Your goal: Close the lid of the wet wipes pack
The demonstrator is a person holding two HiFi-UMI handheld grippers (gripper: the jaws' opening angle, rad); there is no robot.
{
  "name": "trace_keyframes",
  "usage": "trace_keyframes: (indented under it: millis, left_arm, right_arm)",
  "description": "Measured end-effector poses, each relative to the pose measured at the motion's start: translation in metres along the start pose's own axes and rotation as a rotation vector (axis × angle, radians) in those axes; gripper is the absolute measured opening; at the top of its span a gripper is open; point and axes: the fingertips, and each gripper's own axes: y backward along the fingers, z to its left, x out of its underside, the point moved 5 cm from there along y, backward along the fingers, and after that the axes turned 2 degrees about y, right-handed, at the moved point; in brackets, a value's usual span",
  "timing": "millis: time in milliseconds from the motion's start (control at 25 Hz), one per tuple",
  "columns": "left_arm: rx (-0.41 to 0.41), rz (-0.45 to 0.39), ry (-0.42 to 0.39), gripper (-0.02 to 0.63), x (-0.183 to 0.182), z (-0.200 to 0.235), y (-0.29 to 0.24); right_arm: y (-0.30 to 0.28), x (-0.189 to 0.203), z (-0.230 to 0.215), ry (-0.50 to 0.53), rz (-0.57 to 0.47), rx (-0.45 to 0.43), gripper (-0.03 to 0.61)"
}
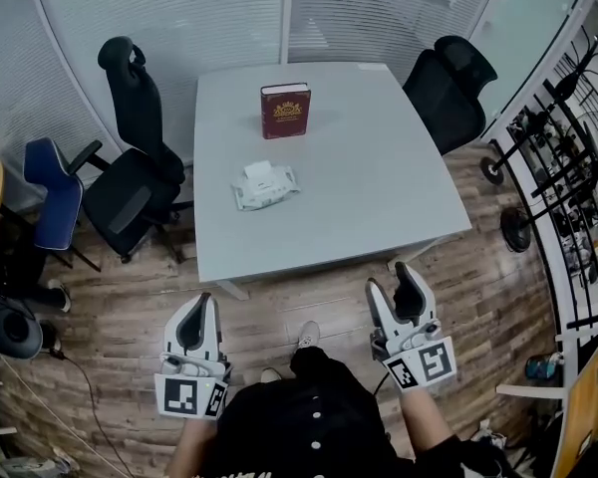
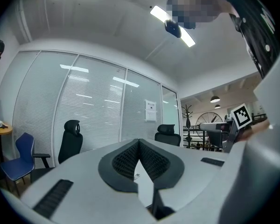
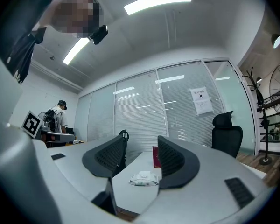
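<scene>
The wet wipes pack lies near the middle of the pale grey table, with a white flap raised on its top. In the right gripper view the pack shows far ahead between the jaws. Both grippers hang over the wooden floor in front of the table's near edge, well short of the pack. My left gripper has its jaws together; in its own view the pads meet at the tips, with nothing between them. My right gripper stands open and empty.
A dark red book stands at the far side of the table. Black office chairs flank the table, with a blue chair further left. Bicycles and a rack line the right. A person stands far off.
</scene>
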Motion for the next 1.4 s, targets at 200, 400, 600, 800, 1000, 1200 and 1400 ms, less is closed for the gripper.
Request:
trace_keyframes:
  millis: [200, 400, 600, 800, 1000, 1200, 1400]
  left_arm:
    - [-0.02, -0.014, -0.006, 0.014, -0.004, 0.002, -0.032]
    - [-0.044, -0.021, -0.011, 0.014, -0.008, 0.002, -0.062]
    - [-0.078, -0.013, -0.018, 0.014, -0.006, 0.0, -0.086]
    - [-0.113, -0.006, -0.021, 0.014, -0.003, -0.004, -0.109]
    - [-0.154, 0.004, -0.022, 0.014, -0.003, -0.012, -0.124]
    - [-0.18, 0.025, -0.013, 0.014, 0.004, -0.018, -0.131]
    - [-0.193, 0.012, -0.038, 0.014, -0.006, -0.014, -0.138]
  right_arm:
    - [-0.028, -0.001, -0.021, 0.01, 0.0, -0.028, 0.242]
    - [-0.057, -0.003, -0.045, 0.005, -0.005, -0.061, 0.242]
    - [-0.081, 0.001, -0.068, -0.008, -0.008, -0.092, 0.242]
    - [-0.103, 0.008, -0.091, -0.037, -0.005, -0.122, 0.242]
    - [-0.121, 0.011, -0.109, -0.054, 0.008, -0.162, 0.242]
    - [-0.13, 0.015, -0.121, -0.068, 0.015, -0.179, 0.242]
    - [-0.145, 0.016, -0.124, -0.077, 0.019, -0.191, 0.242]
